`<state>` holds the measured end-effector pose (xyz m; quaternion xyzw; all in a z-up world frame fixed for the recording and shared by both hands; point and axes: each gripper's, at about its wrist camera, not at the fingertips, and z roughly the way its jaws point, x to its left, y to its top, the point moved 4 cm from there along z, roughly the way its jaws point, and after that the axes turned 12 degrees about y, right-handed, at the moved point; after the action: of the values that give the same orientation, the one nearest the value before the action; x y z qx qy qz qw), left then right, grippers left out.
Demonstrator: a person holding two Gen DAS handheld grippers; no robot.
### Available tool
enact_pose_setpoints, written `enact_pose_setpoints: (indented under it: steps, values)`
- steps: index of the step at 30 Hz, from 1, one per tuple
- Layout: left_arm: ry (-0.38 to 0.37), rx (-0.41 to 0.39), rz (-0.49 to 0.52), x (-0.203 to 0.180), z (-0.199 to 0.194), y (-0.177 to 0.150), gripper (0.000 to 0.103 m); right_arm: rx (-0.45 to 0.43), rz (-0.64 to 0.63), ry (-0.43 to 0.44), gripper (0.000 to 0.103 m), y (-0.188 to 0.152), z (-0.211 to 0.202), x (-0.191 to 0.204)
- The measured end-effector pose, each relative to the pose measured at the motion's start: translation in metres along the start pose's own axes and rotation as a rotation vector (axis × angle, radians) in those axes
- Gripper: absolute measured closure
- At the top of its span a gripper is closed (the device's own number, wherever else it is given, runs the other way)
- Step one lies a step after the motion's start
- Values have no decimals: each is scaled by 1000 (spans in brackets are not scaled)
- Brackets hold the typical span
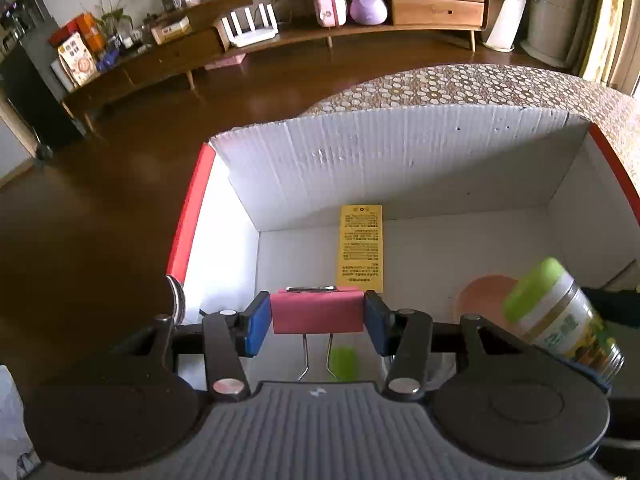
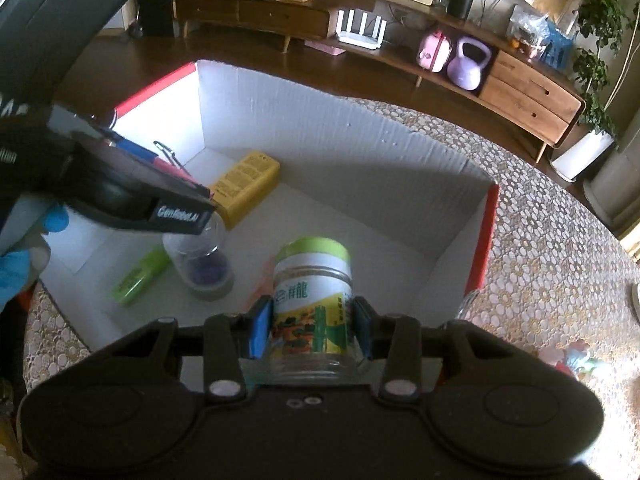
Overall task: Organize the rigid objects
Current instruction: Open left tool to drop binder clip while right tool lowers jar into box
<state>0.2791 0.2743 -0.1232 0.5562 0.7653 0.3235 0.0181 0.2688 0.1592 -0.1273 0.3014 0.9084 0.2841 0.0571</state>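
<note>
My left gripper (image 1: pixel 316 316) is shut on a pink binder clip (image 1: pixel 316 314) and holds it above the white cardboard box (image 1: pixel 360 160); it also shows in the right wrist view (image 2: pixel 160 160). My right gripper (image 2: pixel 312 326) is shut on a glass jar with a green lid (image 2: pixel 312 300), held over the box; the jar also shows in the left wrist view (image 1: pixel 560 316). On the box floor lie a yellow box (image 1: pixel 361 246), a green oblong item (image 2: pixel 140 272), a clear jar with purple contents (image 2: pixel 204 268) and an orange disc (image 1: pixel 484 300).
The box has red edges (image 1: pixel 192 208) and stands on a table with a patterned cloth (image 2: pixel 540 240). Behind is a dark wood floor and a long wooden shelf unit (image 1: pixel 280 36) with a purple kettlebell (image 1: pixel 368 0) and a router.
</note>
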Motion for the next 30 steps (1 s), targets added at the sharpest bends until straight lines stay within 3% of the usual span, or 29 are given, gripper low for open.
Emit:
enact_pose_setpoints:
  steps: [5,19,28,30]
  values:
    - [-4,30,4,1,3,-4,53,-9,-11,5,61,-1,-2,1]
    - [-14,-16,-53,7,-20,-8,46,-85,45,55,58,0,-32,-7]
    - [-1,-68,-56,7,-48,-14,46,-158,55,111,41,-7,-65,-2]
    - [-2,-79,-58,7,-55,-17,46,-177,60,127,28,-9,-74,-3]
